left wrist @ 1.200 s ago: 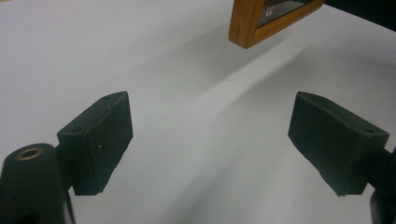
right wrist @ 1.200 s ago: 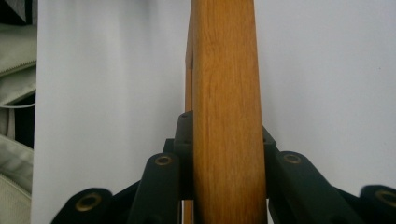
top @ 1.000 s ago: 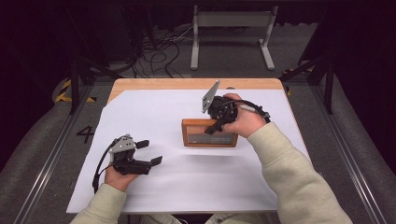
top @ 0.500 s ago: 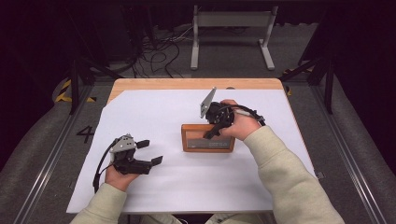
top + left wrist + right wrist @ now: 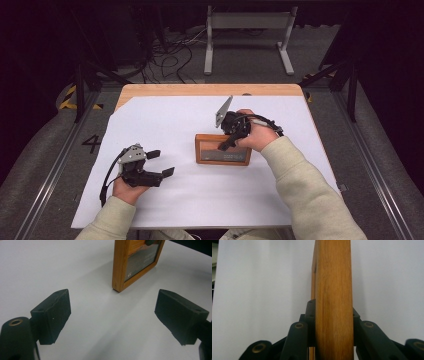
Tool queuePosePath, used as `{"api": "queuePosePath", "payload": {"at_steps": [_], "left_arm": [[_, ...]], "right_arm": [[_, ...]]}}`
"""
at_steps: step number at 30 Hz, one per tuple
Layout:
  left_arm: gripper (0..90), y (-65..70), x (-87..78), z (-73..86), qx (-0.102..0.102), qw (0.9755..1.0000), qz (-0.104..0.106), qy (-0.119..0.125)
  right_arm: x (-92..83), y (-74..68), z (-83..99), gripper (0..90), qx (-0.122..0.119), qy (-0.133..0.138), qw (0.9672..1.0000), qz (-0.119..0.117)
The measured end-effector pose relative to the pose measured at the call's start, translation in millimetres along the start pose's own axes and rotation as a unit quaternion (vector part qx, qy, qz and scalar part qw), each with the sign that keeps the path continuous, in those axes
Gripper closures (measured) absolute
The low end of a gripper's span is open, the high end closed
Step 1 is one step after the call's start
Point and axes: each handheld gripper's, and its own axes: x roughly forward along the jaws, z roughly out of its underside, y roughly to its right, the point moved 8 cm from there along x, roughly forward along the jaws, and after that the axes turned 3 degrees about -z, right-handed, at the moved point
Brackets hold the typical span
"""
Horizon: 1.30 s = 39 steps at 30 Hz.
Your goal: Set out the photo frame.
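A wooden picture frame (image 5: pixel 222 156) with a dark picture stands near the middle of the white sheet (image 5: pixel 165 117), its lower edge on the sheet. My right gripper (image 5: pixel 226 145) comes down on its top edge and is shut on it; in the right gripper view the frame's wooden edge (image 5: pixel 333 277) runs up between the two pressed jaws of that gripper (image 5: pixel 333 308). My left gripper (image 5: pixel 162 163) rests open at the sheet's left, a hand's breadth from the frame. In the left gripper view its fingers (image 5: pixel 53 312) stand wide apart, with the frame's corner (image 5: pixel 119 277) beyond them.
The sheet covers a wooden table (image 5: pixel 200 90). Behind the table on the floor are a grey metal stand (image 5: pixel 247 20) and loose cables (image 5: pixel 170 50). A floor mark "4" (image 5: pixel 91 143) lies left of the table. Bare sheet lies in front of the frame.
My right hand has come down and slightly nearer with the frame in its grip, setting the frame lower on the sheet. The left gripper has stayed put.
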Motion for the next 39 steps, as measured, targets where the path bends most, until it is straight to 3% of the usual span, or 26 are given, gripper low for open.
{"api": "queuePosePath", "payload": {"at_steps": [7,9,15,16,18,22,28,35,37,39], "left_arm": [[13.8,0.3,0.1,0.1,0.001,1.0,0.0,-0.001],[13.8,0.4,0.1,0.1,0.001,1.0,0.001,-0.001],[13.8,0.0,0.0,0.1,0.0,1.0,0.0,0.0],[13.8,0.0,0.0,0.1,0.001,1.0,0.0,0.0],[13.7,0.2,0.0,0.1,-0.001,1.0,0.0,0.0],[13.6,-0.1,-0.1,-0.2,0.0,1.0,0.0,0.001],[13.5,0.0,-2.5,-0.7,0.001,1.0,-0.001,0.003],[13.0,-0.3,-5.3,-1.0,-0.002,1.0,-0.003,0.005],[13.0,-0.1,-5.6,-1.2,-0.004,1.0,-0.004,0.007],[12.9,-0.2,-6.2,-1.2,-0.004,1.0,-0.004,0.007]], "right_arm": [[-0.1,5.2,0.2,66.0,0.005,0.011,0.9999,0.011],[-1.3,10.5,0.5,62.2,0.011,0.013,0.9993,0.033],[-2.9,19.8,2.8,48.3,0.023,0.014,0.9971,0.071],[-4.1,22.8,2.2,40.9,0.026,0.023,0.9961,0.081],[-6.3,27.3,1.9,34.7,0.037,0.035,0.9937,0.1],[-10.1,27.2,2.9,27.6,0.059,0.053,0.9912,0.106],[-26.0,19.8,4.1,24.9,0.065,0.079,0.9881,0.115],[-50.8,6.5,12.9,23.3,0.085,0.132,0.9788,0.132],[-53.6,4.7,15.6,23.5,0.088,0.137,0.9773,0.136],[-59.4,0.2,23.0,24.0,0.101,0.147,0.9738,0.141]]}}
